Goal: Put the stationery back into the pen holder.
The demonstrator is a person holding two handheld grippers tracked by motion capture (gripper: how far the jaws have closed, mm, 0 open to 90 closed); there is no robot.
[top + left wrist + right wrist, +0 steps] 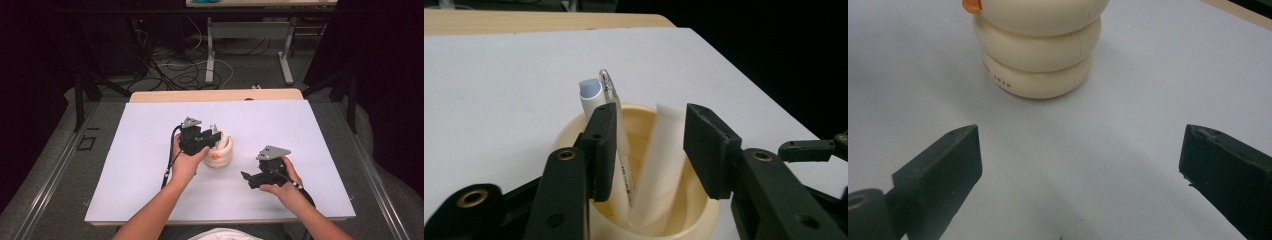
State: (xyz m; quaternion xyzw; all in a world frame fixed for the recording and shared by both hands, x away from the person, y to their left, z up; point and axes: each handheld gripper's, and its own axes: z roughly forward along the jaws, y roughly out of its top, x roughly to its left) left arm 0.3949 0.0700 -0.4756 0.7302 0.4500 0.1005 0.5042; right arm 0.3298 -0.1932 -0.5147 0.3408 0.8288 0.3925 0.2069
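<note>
at the middle of the white matte table sheet (pixel 150 165) stood a cream, glossy holder shaped like three stacked rounded rings (pixel 220 150), with a small orange tab (pixel 215 155) on its near side. the left gripper (pixel 214 138), black hard plastic with a grey three-cornered plate on top, hung just over the holder's open mouth, its jaws apart and closed on nothing. in the left gripper view a white tube with a pale blue cap (pixel 590 98) and a clear-barrelled pen (pixel 616 125) leaned against the holder's far-left rim, partly hidden behind the left jaw; a pale, blurred stick-like thing (pixel 663 160) slanted between the jaws inside the holder, too smeared to name. the right gripper (pixel 246 179) was held near and to the right of the holder, well apart from it, jaws spread wide over bare sheet. in the right gripper view the holder's top was cut off, and tiny brown lettering (pixel 998 77) on its lowest ring was hard to read.
</note>
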